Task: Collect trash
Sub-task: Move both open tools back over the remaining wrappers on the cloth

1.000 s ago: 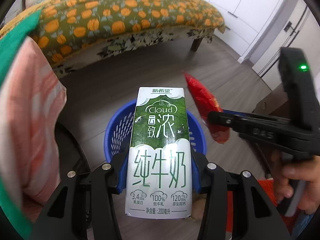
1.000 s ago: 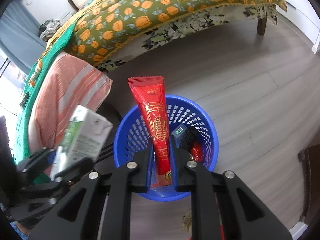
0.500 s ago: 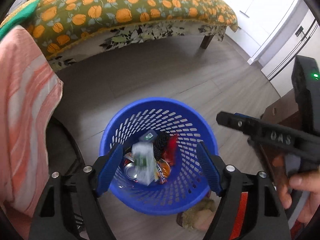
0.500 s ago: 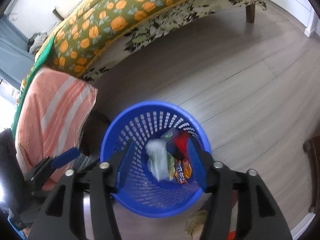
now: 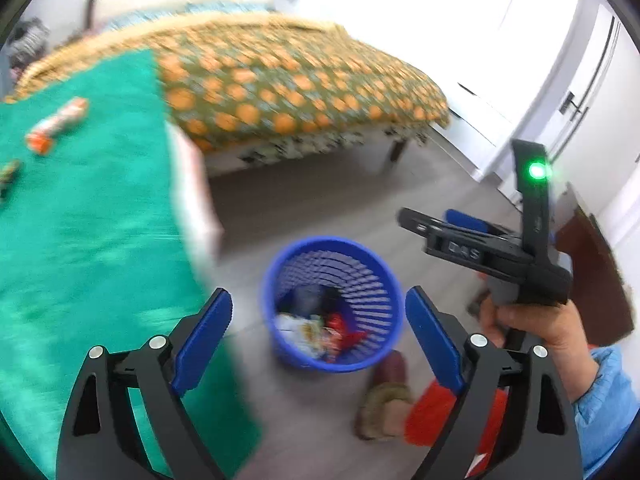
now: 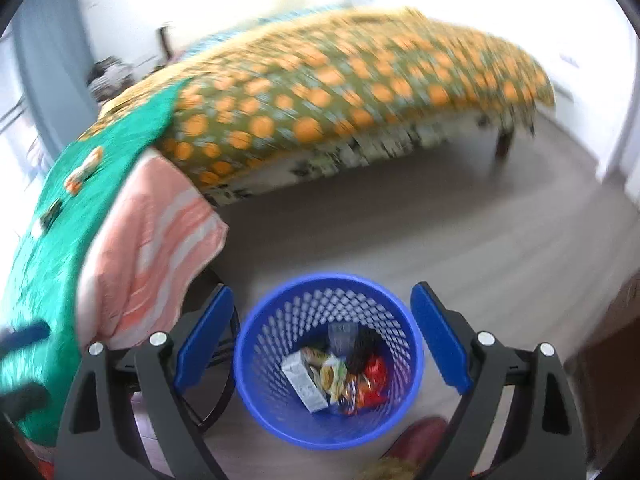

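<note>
A blue mesh basket (image 5: 280, 344) (image 6: 248, 332) stands on the floor below both grippers. Inside it lie a white milk carton (image 6: 304, 382), a red wrapper (image 6: 374, 372) and several other wrappers. My left gripper (image 5: 319, 295) hangs above the basket, its jaws opening with nothing between them. My right gripper (image 6: 322, 290) is likewise above the basket, jaws opening and empty; in the left wrist view the right gripper (image 5: 434, 218) is held by a hand to the right. An orange wrapper (image 5: 56, 124) (image 6: 84, 170) and a small dark item (image 6: 52, 210) lie on the green cloth (image 5: 92, 240).
A bed with an orange-flowered cover (image 6: 340, 80) fills the back. A pink striped cloth (image 6: 160, 240) hangs under the green cloth. A brown slipper (image 5: 384, 400) and something red (image 5: 432, 412) are on the floor by the basket. White cupboards (image 5: 500, 100) and brown furniture (image 5: 592, 264) are at right.
The left gripper let go of the milk carton and the right let go of the red wrapper; both fell into the basket. Both grippers opened wide, rose and drew back.
</note>
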The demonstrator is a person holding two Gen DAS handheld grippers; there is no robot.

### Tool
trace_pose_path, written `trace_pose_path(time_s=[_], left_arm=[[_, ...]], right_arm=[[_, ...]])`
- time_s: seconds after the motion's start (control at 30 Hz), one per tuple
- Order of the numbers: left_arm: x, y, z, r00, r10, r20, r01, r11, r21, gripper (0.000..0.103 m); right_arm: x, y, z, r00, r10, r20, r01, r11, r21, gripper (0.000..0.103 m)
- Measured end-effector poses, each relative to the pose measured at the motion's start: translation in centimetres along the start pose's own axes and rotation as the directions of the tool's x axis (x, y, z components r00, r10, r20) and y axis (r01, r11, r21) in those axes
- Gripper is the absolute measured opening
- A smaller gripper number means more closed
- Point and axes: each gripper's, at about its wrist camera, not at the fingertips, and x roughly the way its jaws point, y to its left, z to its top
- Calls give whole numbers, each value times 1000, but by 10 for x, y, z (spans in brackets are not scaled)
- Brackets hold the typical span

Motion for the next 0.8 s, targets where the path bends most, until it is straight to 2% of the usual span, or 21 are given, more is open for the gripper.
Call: trace_pose_path(time_s=[0.1,0.2,0.33,0.47,0.67,0.8], left_arm=[[-32,37,-11,995,88,36,-87,996,-18,89],[-56,73,-22,988,149,46,-146,987,-62,89],[-86,127,-39,972,228,55,-219,966,-137,89],[-112,172,-55,954,294,57,-278,941,-192,90],[-134,224,-73,930,367,22,-351,905,-240,90],[-139,250,-74,927,374,1,-361,894,-264,90]], right_arm=[[-11,39,-5,999,43,21,-41,997,-71,89],[-19,88,-12,996,90,29,-84,984,-160,89],[-25,164,-19,989,148,19,-135,943,-304,90],[-21,231,-17,977,213,-15,-202,898,-390,90],[9,319,-9,970,228,-82,-240,856,-459,90],[32,355,-9,974,202,-105,-227,834,-503,90]])
